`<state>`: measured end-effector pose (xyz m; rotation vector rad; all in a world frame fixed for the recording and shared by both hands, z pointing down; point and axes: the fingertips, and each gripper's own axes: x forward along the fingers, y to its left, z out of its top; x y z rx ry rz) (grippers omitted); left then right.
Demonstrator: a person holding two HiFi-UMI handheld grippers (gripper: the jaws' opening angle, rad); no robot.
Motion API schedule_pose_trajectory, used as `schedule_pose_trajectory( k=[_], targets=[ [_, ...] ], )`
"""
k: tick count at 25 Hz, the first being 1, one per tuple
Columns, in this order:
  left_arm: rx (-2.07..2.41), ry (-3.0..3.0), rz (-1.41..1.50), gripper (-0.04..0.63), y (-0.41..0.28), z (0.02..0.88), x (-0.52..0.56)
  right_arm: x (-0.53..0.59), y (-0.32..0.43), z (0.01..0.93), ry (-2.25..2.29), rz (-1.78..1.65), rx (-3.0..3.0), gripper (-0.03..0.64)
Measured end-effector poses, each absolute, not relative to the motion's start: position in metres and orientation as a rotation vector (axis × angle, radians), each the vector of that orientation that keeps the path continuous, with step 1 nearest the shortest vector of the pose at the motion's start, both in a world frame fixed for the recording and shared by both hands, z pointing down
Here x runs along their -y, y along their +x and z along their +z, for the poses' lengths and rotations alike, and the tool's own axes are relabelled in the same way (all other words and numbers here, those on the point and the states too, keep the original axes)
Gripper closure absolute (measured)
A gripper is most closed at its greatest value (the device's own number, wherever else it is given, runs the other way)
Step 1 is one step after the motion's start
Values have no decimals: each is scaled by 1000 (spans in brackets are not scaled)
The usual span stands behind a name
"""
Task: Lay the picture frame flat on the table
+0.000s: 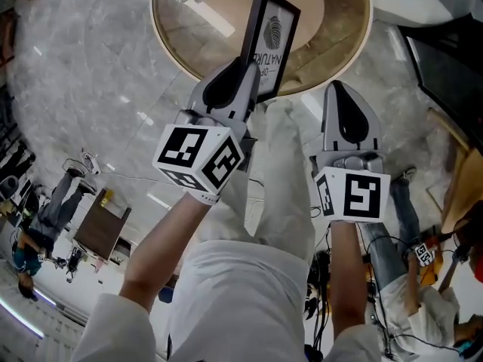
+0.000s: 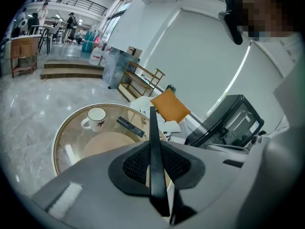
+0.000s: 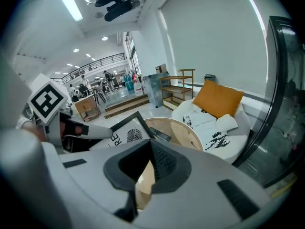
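A black picture frame point(image 1: 270, 40) with a white fingerprint print stands upright and tilted over the near edge of the round glass-topped table point(image 1: 162, 32). My left gripper point(image 1: 243, 68) is shut on the frame's lower edge. In the left gripper view the frame point(image 2: 153, 128) shows edge-on, pinched between both pads. My right gripper point(image 1: 339, 89) hangs to the right of the frame, just off the table's rim. Its jaws stand slightly apart with nothing between them point(image 3: 148, 161). The frame point(image 3: 128, 132) and my left gripper's marker cube point(image 3: 47, 101) show at the left of the right gripper view.
A white mug point(image 2: 95, 117) and a dark remote point(image 2: 130, 126) lie on the table's far side. Beyond it is a white seat with an orange cushion point(image 3: 217, 99). A black cabinet point(image 2: 228, 123) stands at the right. People stand on the floor around me.
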<state>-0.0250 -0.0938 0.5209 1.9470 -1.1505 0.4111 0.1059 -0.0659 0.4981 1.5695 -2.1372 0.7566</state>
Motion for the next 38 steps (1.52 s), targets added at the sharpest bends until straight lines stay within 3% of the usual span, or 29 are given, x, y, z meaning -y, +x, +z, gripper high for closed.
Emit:
schedule_pose_trajectory(
  k=[22,38],
  targets=[
    [1143,1925,403,531,-7,619,122,84,102,586,1516,827,2118,612],
    [1178,1944,434,531,-1,648,118,80,96,596,1521,826,2115,612]
  ],
)
